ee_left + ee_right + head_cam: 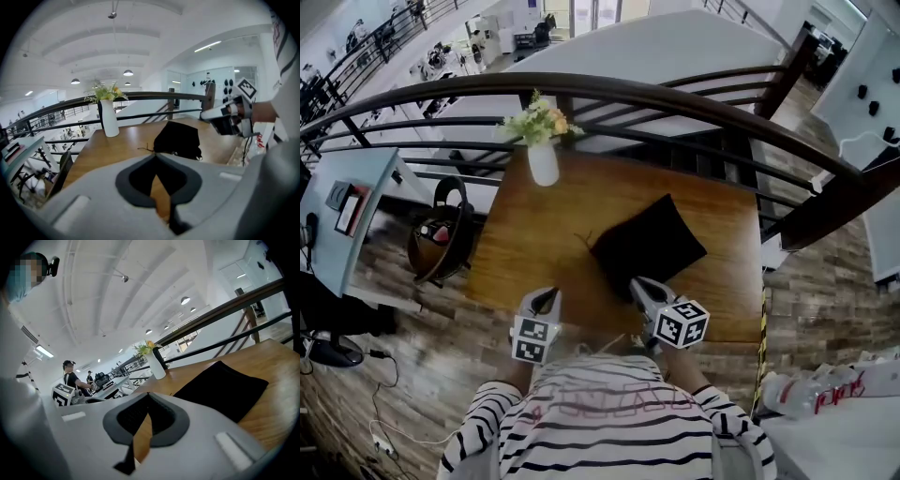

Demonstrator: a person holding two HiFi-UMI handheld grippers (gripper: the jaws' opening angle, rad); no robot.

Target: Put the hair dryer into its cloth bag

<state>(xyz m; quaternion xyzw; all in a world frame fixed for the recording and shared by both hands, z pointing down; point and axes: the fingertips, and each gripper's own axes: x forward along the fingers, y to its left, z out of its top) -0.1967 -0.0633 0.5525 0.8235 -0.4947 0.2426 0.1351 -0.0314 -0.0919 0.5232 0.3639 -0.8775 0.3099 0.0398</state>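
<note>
A black cloth bag (647,246) lies on the wooden table (534,234), its drawstring (584,240) trailing to the left. No hair dryer shows outside the bag; the bag (178,139) looks bulged in the left gripper view. My left gripper (547,300) hovers over the table's near edge, left of the bag, shut and empty. My right gripper (637,286) is at the bag's near corner, also shut with nothing in it. The left gripper view shows its own jaws (157,157) closed tip to tip and the right gripper (225,119) beside the bag. In the right gripper view, the jaws (148,394) meet in front of the bag (225,387).
A white vase with flowers (542,159) stands at the table's far left edge. A dark curved railing (675,98) runs behind the table. A round brown basket (441,244) sits on the floor to the left. Plastic bottles (825,389) lie at the bottom right.
</note>
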